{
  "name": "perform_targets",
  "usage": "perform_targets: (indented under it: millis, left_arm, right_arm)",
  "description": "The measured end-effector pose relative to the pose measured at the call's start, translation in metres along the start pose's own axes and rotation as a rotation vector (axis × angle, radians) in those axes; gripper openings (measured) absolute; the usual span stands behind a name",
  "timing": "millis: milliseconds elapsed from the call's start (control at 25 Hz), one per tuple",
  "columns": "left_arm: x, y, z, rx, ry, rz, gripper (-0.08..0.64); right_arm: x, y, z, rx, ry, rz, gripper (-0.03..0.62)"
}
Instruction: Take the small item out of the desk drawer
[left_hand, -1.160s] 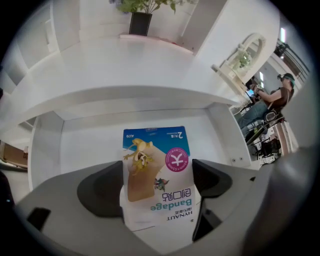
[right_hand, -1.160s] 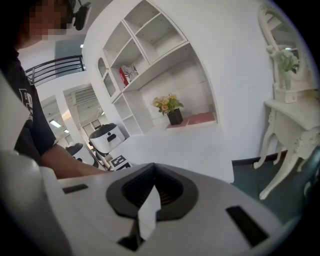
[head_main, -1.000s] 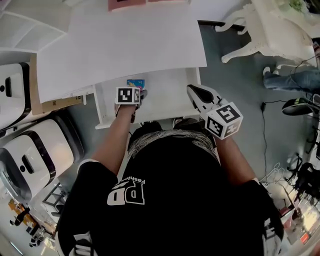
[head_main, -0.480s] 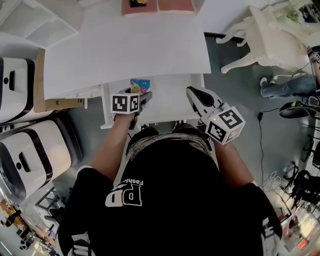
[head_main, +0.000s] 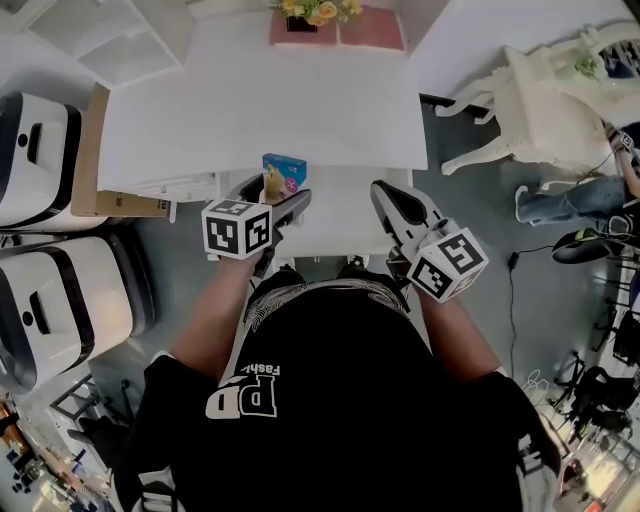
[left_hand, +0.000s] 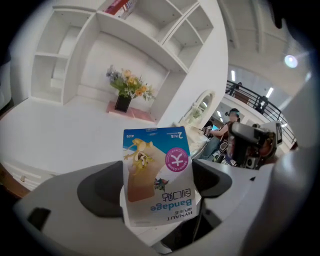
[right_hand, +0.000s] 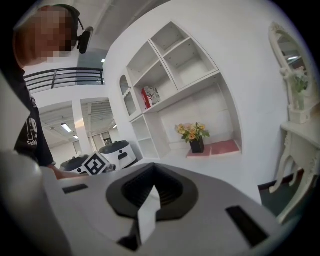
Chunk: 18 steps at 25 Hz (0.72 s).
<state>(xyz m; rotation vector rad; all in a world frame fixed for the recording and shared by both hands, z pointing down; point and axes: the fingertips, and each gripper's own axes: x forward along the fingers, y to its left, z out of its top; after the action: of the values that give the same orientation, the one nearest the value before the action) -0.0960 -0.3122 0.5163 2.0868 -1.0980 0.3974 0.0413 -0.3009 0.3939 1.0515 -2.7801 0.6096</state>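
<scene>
Blue-and-white bandage box (left_hand: 157, 175) is pinched between the jaws of the left gripper (head_main: 272, 191) and is held above the open desk drawer (head_main: 340, 220), so the removal is judged nearly done, while the right gripper (head_main: 388, 198) is seen pressed together, empty.

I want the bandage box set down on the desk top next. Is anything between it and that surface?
Nothing visible does. The left gripper holds the bandage box at the desk's front edge, and the desk top just ahead of it is bare. The flower pot stands only at the far edge.
</scene>
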Motion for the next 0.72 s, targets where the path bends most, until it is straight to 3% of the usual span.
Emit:
perform_targets:
  millis: [400,720]
  left_arm:
    - [-0.076,-0.015,0.040,0.062,-0.182,-0.046,0.425]
    - [-0.101,-0.026,0.056,0.119,-0.227,-0.101,0.425]
  right_arm:
    - [0.022,0.031,0.003,-0.047,-0.026,-0.006,0.008]
    - [0.031,0.046,0.001,-0.049,-0.036,-0.022,0.008]
